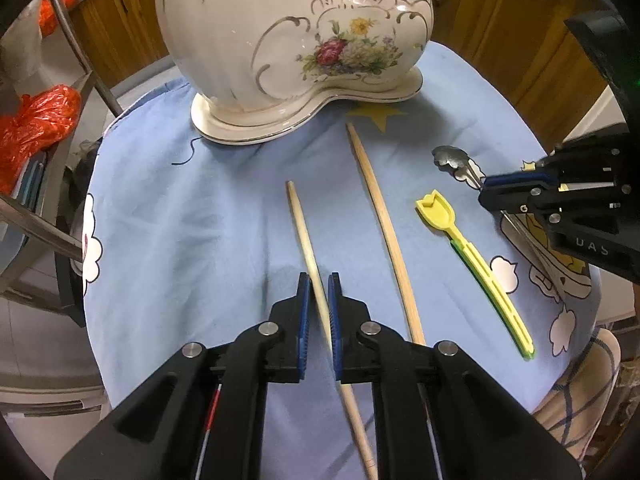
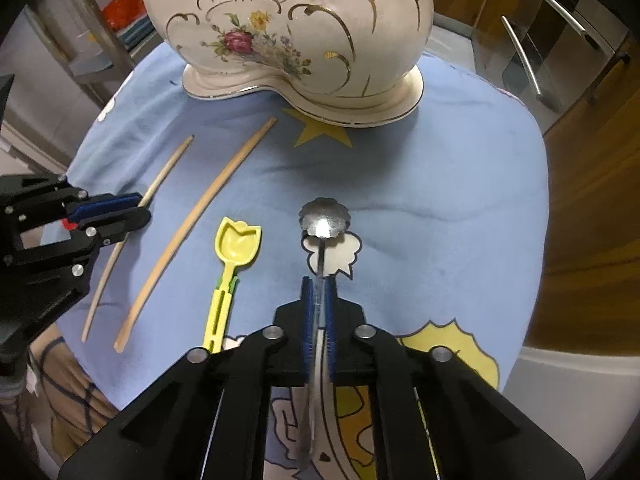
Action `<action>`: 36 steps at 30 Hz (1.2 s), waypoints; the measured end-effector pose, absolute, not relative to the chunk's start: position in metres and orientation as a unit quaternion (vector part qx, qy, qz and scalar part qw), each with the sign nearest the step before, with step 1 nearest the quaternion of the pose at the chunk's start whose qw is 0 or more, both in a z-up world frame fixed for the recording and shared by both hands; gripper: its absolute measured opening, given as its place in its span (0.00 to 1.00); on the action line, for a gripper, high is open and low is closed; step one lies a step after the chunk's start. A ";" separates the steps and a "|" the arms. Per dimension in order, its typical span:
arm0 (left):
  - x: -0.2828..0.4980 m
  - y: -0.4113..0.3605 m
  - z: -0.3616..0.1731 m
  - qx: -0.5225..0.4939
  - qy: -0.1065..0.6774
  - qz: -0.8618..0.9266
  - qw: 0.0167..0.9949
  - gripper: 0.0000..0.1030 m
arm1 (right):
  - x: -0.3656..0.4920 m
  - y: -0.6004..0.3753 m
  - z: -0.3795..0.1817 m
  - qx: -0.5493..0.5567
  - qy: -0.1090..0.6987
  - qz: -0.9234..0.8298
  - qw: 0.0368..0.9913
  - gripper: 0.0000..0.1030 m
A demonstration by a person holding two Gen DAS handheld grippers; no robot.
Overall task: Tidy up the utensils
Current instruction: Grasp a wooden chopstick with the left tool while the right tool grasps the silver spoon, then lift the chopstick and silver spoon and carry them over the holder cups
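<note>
Left wrist view: left gripper (image 1: 319, 284) clamping its jaws almost fully together on the left wooden chopstick (image 1: 306, 236), blue pads pressing both sides of the shaft. Chopstick running forward over the blue cloth (image 1: 180, 220) covering the tabletop, tip aiming toward the floral ceramic vase (image 1: 296, 40). Second chopstick (image 1: 380, 224) lying just beside, to the right, apart from the jaws. Yellow plastic tongs (image 1: 472, 252) lying farther right. Right gripper (image 1: 486, 190) showing at the right edge, nipping metal tongs (image 1: 454, 162).

Right wrist view: right gripper (image 2: 319, 280) pinching its jaws nearly shut on the metal tongs (image 2: 322, 224), scalloped head sticking out ahead. Yellow plastic tongs (image 2: 236, 256) lying just left. Left gripper (image 2: 140, 208) gripping the outer chopstick (image 2: 160, 184).
</note>
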State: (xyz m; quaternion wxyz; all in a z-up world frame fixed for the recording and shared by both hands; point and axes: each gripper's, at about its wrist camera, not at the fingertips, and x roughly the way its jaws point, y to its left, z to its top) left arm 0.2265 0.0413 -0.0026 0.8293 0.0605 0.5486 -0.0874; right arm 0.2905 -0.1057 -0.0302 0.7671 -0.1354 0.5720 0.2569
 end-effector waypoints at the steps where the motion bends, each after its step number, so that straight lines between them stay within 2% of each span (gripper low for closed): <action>1: 0.225 0.037 -0.002 0.058 0.546 -0.085 0.831 0.06 | 0.287 -0.107 -0.030 -0.130 0.570 0.256 0.770 0.04; 11: 0.206 0.064 0.012 -0.005 0.480 -0.090 0.873 0.04 | 0.282 -0.138 -0.003 -0.074 0.501 0.272 0.819 0.04; 18: 0.184 0.081 0.032 -0.065 0.387 -0.091 0.915 0.04 | 0.275 -0.162 0.013 -0.008 0.442 0.293 0.848 0.04; 27: 0.171 0.081 0.055 -0.095 0.267 -0.111 0.952 0.04 | 0.278 -0.170 0.012 0.052 0.405 0.320 0.855 0.04; 36: 0.178 0.094 0.076 -0.129 0.183 -0.107 0.969 0.04 | 0.290 -0.174 0.034 0.105 0.322 0.331 0.881 0.04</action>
